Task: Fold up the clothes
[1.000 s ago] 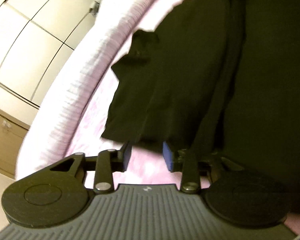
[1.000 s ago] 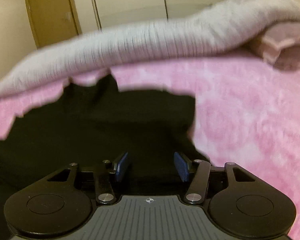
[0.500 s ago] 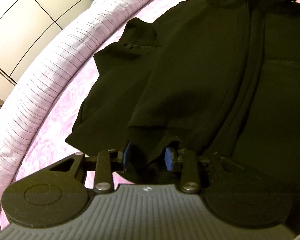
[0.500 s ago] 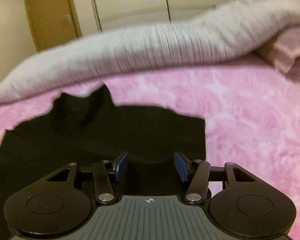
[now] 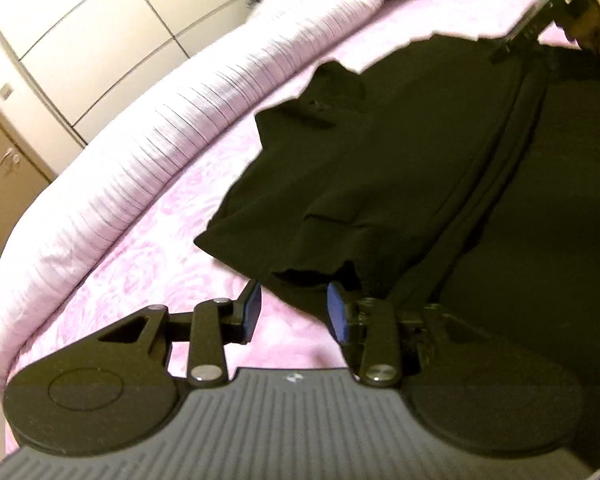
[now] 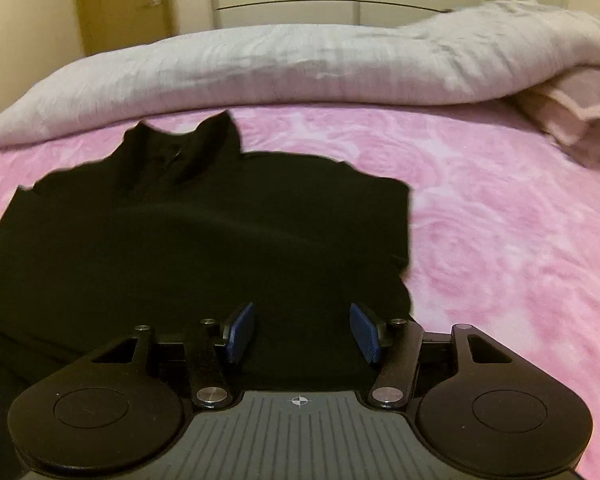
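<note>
No brand, label or readable writing is showing on anything in either view; the only marks are a small crosshair emblem on the right gripper's [image 6: 302, 326] body and a similar, blurred mark on the left gripper's [image 5: 294, 310] body.

The black garment [image 6: 204, 240] is lying spread on the pink rose-patterned blanket [image 6: 500, 220], its collar [image 6: 188, 148] pointing toward the rolled pale duvet [image 6: 300, 68] at the far edge of the bed; cream wardrobe doors [image 5: 80, 40] are standing behind.

The left gripper is sitting with its blue pads [image 5: 253, 308] apart and nothing between them; the garment's hem [image 5: 300, 268] is lying just beyond the fingertips, with pink blanket showing in the gap. Half a second ago that hem was bunched between the same pads, so the cloth has been let go and the gripper has pulled back a little; the sleeve fold is now lying flatter across the body of the garment.

The right gripper is hovering over the near part of the garment with its fingers wide apart, gripping nothing; compared with half a second ago it is standing further back and higher, and the view is sharper, with more of the garment and collar showing.

In the left wrist view, the other gripper's body and a hand [image 5: 592, 8] are showing at the top right corner.
</note>
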Available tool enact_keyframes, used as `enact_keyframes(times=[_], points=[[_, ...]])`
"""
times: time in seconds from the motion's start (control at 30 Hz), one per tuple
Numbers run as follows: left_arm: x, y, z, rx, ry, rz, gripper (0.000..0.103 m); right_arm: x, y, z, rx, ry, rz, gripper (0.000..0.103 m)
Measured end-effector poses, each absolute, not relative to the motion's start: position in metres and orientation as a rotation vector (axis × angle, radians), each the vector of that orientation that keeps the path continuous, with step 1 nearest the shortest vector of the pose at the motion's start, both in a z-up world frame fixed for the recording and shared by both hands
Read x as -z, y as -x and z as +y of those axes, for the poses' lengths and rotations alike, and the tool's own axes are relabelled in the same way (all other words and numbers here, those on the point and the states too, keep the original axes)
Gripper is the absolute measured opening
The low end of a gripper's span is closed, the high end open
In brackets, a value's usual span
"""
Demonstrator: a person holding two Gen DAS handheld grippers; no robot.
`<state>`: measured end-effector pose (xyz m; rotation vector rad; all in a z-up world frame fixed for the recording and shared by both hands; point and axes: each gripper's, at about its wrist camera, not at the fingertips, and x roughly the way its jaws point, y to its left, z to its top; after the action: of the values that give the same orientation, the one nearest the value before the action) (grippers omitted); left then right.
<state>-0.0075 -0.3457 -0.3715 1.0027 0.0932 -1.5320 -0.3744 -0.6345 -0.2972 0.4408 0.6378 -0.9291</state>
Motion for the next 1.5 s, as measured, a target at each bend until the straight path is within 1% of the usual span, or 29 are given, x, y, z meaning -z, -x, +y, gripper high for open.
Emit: enact_keyframes(times=[0.07, 0.1, 0.23, 0.3, 0.4, 0.47, 0.57, 0.63, 0.7, 0.77, 0.83, 0.9, 0.97, 1.03, 1.07, 1.13, 1.3, 1.37, 1.5], points=[[0.364, 0.013, -0.338, 1.548, -0.969, 0.077, 0.033, 0.289, 0.377, -0.613, 0.918, -0.461, 0.577, 0.057], [0.362, 0.013, -0.338, 1.566, -0.938, 0.096, 0.033, 0.289, 0.374, -0.604, 0.896, -0.451, 0.578, 0.057], [0.368, 0.011, -0.357, 1.665, -0.862, 0.235, 0.033, 0.305, 0.359, -0.584, 0.834, -0.351, 0.666, 0.058], [0.375, 0.009, -0.37, 1.715, -0.836, 0.312, 0.033, 0.309, 0.358, -0.587, 0.831, -0.361, 0.667, 0.058], [0.397, 0.003, -0.382, 1.683, -0.948, 0.406, 0.033, 0.307, 0.36, -0.591, 0.825, -0.396, 0.666, 0.059], [0.4, -0.004, -0.378, 1.683, -0.931, 0.432, 0.033, 0.305, 0.361, -0.59, 0.824, -0.398, 0.671, 0.059], [0.386, -0.013, -0.361, 1.666, -0.872, 0.442, 0.033, 0.296, 0.365, -0.58, 0.848, -0.401, 0.665, 0.059], [0.376, -0.014, -0.342, 1.651, -0.877, 0.409, 0.033, 0.288, 0.37, -0.567, 0.867, -0.419, 0.649, 0.06], [0.371, -0.006, -0.319, 1.649, -0.898, 0.39, 0.033, 0.287, 0.377, -0.55, 0.862, -0.453, 0.648, 0.065], [0.367, 0.003, -0.295, 1.65, -0.918, 0.376, 0.034, 0.294, 0.382, -0.535, 0.838, -0.489, 0.705, 0.067], [0.364, 0.011, -0.272, 1.651, -0.937, 0.363, 0.034, 0.299, 0.391, -0.514, 0.846, -0.469, 0.743, 0.068], [0.36, 0.02, -0.249, 1.652, -0.956, 0.349, 0.036, 0.296, 0.401, -0.493, 0.857, -0.451, 0.77, 0.07], [0.354, 0.036, -0.22, 1.664, -0.956, 0.322, 0.04, 0.286, 0.415, -0.472, 0.844, -0.471, 0.783, 0.071], [0.347, 0.054, -0.191, 1.674, -0.944, 0.294, 0.051, 0.275, 0.435, -0.446, 0.818, -0.477, 0.763, 0.071], [0.345, 0.065, -0.175, 1.684, -0.95, 0.269, 0.053, 0.269, 0.443, -0.431, 0.809, -0.45, 0.762, 0.071], [0.342, 0.089, -0.143, 1.706, -0.973, 0.208, 0.061, 0.26, 0.459, -0.399, 0.79, -0.363, 0.778, 0.071], [0.344, 0.133, -0.071, 1.786, -1.012, 0.055, 0.067, 0.255, 0.491, -0.314, 0.739, -0.125, 0.81, 0.071], [0.352, 0.148, -0.043, 1.831, -1.032, -0.019, 0.068, 0.26, 0.502, -0.287, 0.715, -0.057, 0.814, 0.071], [0.379, 0.173, -0.015, 1.844, -1.193, -0.188, 0.07, 0.274, 0.51, -0.253, 0.655, -0.036, 0.823, 0.071]])
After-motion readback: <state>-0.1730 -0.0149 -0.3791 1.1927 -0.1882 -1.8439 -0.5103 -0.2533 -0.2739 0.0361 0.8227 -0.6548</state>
